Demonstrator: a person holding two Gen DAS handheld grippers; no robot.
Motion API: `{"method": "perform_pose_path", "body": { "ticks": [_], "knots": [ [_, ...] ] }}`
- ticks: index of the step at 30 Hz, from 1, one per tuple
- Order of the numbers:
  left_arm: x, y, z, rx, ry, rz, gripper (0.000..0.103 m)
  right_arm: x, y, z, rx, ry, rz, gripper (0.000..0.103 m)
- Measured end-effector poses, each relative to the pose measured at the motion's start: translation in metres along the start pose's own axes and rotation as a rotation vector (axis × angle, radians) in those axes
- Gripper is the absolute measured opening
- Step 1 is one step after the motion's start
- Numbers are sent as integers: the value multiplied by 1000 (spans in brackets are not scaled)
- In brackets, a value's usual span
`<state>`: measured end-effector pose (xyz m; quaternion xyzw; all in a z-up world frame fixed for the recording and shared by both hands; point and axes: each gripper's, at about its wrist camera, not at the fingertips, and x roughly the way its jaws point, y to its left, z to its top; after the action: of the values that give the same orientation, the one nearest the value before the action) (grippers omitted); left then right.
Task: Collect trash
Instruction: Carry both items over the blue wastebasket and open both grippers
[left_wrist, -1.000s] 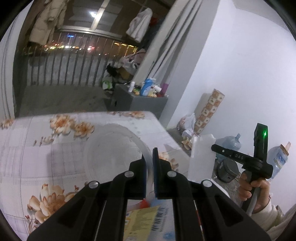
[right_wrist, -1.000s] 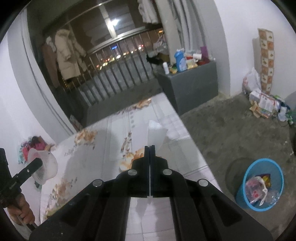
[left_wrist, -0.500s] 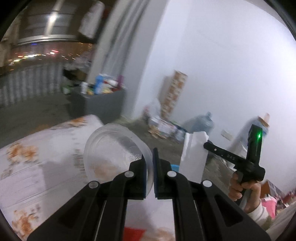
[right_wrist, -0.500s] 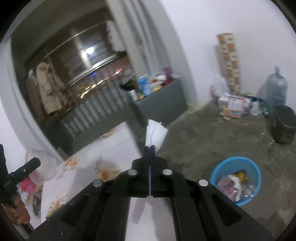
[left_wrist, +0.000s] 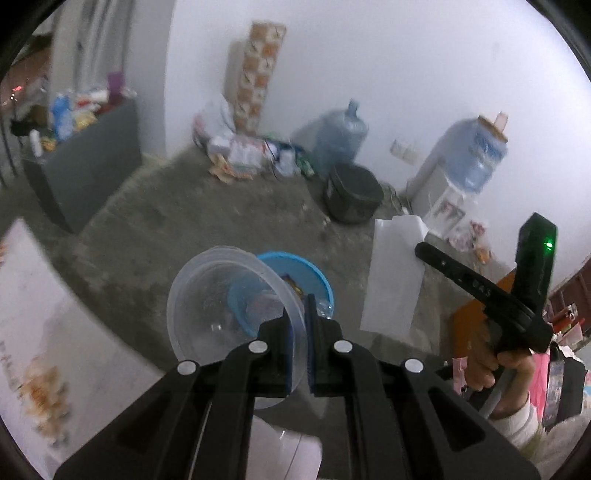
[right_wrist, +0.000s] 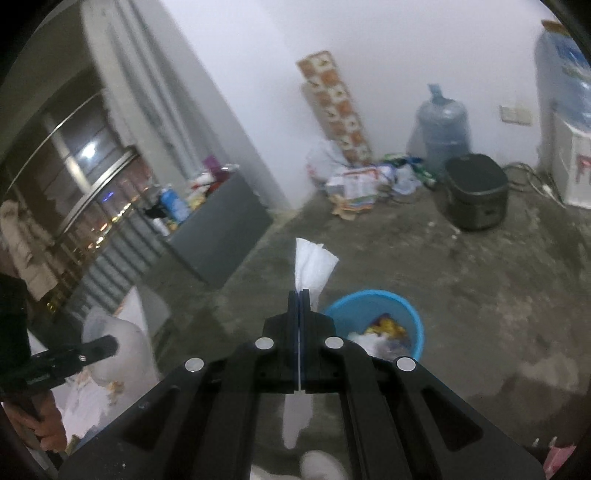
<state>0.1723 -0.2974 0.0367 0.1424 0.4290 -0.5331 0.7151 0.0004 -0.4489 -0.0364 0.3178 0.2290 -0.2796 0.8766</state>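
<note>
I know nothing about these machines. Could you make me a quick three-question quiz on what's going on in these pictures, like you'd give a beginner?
1. True or false: the left claw grips a clear plastic lid by its rim.
2. What does the right claw hold?
A. a bottle
B. a white paper napkin
C. nothing
3. Fill in: on the concrete floor ahead of both claws stands a blue ____ already holding rubbish.

Key
1. True: its rim sits between the fingers.
2. B: the napkin sticks out past the closed fingertips.
3. Bin. It shows in both views, still beyond the lid and the napkin, so neither has been dropped in yet.
</note>
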Motion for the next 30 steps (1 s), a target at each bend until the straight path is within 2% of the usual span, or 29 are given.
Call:
{"method": "perform_pose_path", "body": {
  "ticks": [4, 10, 16, 18, 19, 20, 21, 22, 23, 25, 26, 28, 30],
  "knots": [
    [63, -11, 20, 8, 71, -10, 5, 30, -21, 3, 25, 34, -33, 0],
    [136, -5, 45, -7, 88, -34, 5, 77, -45, 12, 80, 93, -26, 0],
    [189, -5, 51, -7, 119, -55, 5, 120, -70, 9, 174, 139, -9, 0],
    [209, -5, 52, -12, 135, -64, 5, 140, -83, 1, 217, 167, -28, 0],
    [226, -5, 50, -16, 168, -74, 6, 148, -89, -4, 232, 183, -36, 3],
    [239, -5, 48, -19, 190, -71, 11, 159, -97, -11, 244, 207, -60, 6],
    [249, -5, 45, -25, 210, -65, 25, 170, -105, -19, 250, 244, -100, 11],
    [260, -4, 42, -37, 231, -58, 33, 178, -110, -25, 256, 275, -130, 21],
    [269, -3, 39, -51, 252, -56, 41, 182, -116, -32, 264, 303, -154, 22],
    [277, -2, 35, -72, 268, -64, 41, 179, -123, -40, 282, 319, -159, 23],
    [277, -3, 34, -84, 268, -73, 43, 174, -124, -42, 287, 314, -155, 29],
    [275, -4, 32, -92, 262, -85, 45, 160, -125, -45, 284, 293, -159, 34],
    [270, -7, 34, -79, 255, -86, 45, 146, -125, -46, 286, 275, -165, 35]
  ]
}}
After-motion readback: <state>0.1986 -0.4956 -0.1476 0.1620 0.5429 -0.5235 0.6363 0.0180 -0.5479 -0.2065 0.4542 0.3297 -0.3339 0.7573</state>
